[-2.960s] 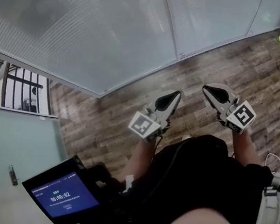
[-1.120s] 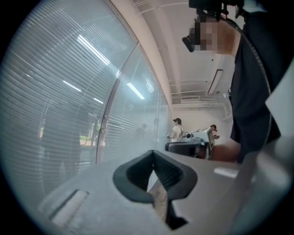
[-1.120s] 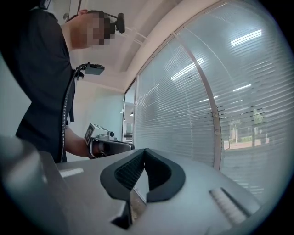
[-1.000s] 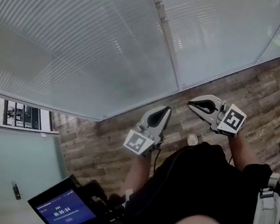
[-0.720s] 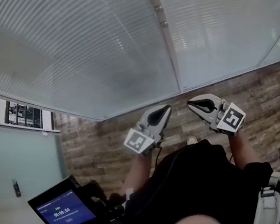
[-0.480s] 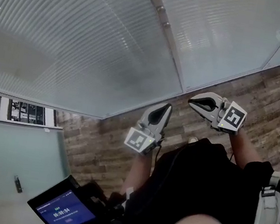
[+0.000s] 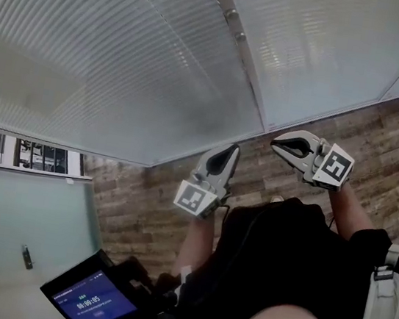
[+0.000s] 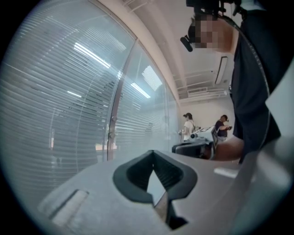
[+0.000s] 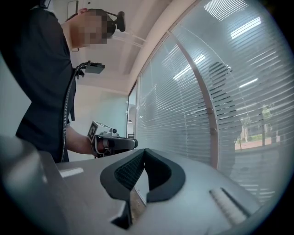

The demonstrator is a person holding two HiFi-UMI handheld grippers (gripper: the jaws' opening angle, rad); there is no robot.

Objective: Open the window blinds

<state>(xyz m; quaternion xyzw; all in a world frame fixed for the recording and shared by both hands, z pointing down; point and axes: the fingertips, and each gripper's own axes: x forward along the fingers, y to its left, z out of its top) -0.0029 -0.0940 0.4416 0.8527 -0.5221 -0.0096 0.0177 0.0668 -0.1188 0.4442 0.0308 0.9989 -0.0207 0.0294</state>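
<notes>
**Both jaws closed and empty, short of the blinds**

We see our left gripper [image 7: 223, 153] and right gripper [image 7: 280, 139] at centre frame. Each has its jaws pressed together, gripping nothing and touching nothing. The window blinds [image 7: 126, 55] fill the upper frame, slats down, apart from both tips.

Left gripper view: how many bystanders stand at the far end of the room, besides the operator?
2. A person in a cap and white top stands nearest the white slatted window blinds; a person in dark clothes stands to their right. The operator's body may hide others.
</notes>
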